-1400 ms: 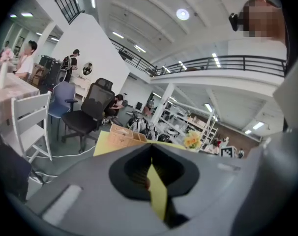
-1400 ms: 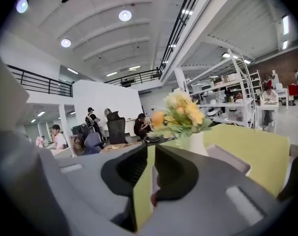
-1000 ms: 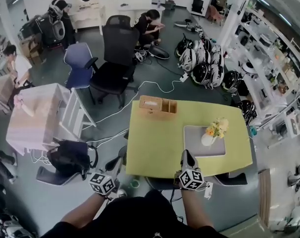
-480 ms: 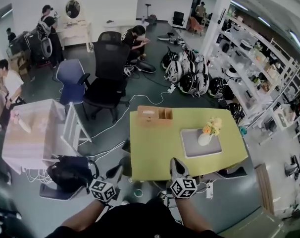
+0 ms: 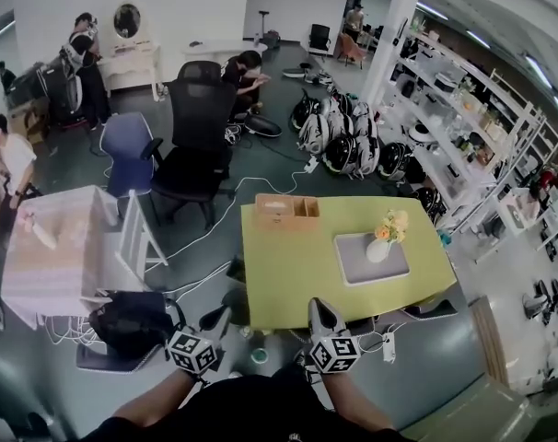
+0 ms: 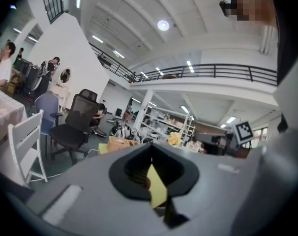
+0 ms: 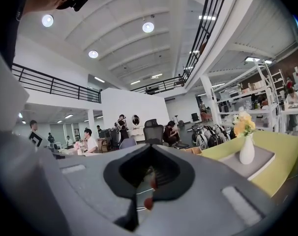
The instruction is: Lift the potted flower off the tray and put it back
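Observation:
The potted flower (image 5: 380, 243), a white vase with yellow blooms, stands upright on the grey tray (image 5: 360, 271) on the right part of the yellow-green table (image 5: 288, 274). In the right gripper view the flower (image 7: 246, 144) and the tray (image 7: 261, 162) show far off at the right. In the left gripper view the flower (image 6: 174, 138) shows only as a small yellow spot. Both grippers hang below the table's near edge, well short of the tray. My left gripper (image 5: 215, 320) (image 6: 152, 154) and my right gripper (image 5: 319, 313) (image 7: 150, 154) are shut with nothing in them.
A wooden box (image 5: 286, 210) sits at the table's far edge. A black office chair (image 5: 201, 141), a blue chair (image 5: 122, 145), a white table with a pink cloth (image 5: 53, 247) and a black bag (image 5: 132, 319) stand left. Helmets (image 5: 339, 141) and shelves (image 5: 463, 127) lie behind, cables cross the floor.
Both grippers have drawn back toward me. The right one has left the table's front edge and now hangs in front of it. The flower and tray have not moved.

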`<action>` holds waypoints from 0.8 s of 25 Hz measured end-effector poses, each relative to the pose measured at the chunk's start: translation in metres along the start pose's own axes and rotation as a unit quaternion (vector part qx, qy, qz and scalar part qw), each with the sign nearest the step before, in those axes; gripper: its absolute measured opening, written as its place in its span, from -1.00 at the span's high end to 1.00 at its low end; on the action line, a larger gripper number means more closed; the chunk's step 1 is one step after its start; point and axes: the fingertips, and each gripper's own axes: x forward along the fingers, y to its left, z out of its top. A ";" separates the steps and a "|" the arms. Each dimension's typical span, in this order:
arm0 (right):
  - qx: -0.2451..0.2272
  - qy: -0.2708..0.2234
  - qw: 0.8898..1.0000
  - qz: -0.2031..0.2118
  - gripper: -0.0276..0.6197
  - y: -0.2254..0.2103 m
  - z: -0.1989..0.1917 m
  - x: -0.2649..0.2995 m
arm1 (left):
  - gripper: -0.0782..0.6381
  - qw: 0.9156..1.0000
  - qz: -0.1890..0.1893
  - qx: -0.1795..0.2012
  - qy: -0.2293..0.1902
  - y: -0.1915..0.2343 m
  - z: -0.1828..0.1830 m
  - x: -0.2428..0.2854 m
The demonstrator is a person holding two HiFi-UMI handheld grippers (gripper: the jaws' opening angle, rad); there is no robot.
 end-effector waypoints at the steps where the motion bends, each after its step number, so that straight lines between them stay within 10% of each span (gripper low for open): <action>1: -0.003 0.002 1.000 -0.001 0.90 0.002 -0.001 -0.001 | 0.76 1.000 -0.001 -0.001 -0.001 0.000 0.000 -0.002; 20: -0.024 0.009 1.000 -0.014 0.91 0.010 -0.008 -0.015 | 0.76 1.000 -0.005 -0.012 -0.003 -0.003 -0.009 -0.009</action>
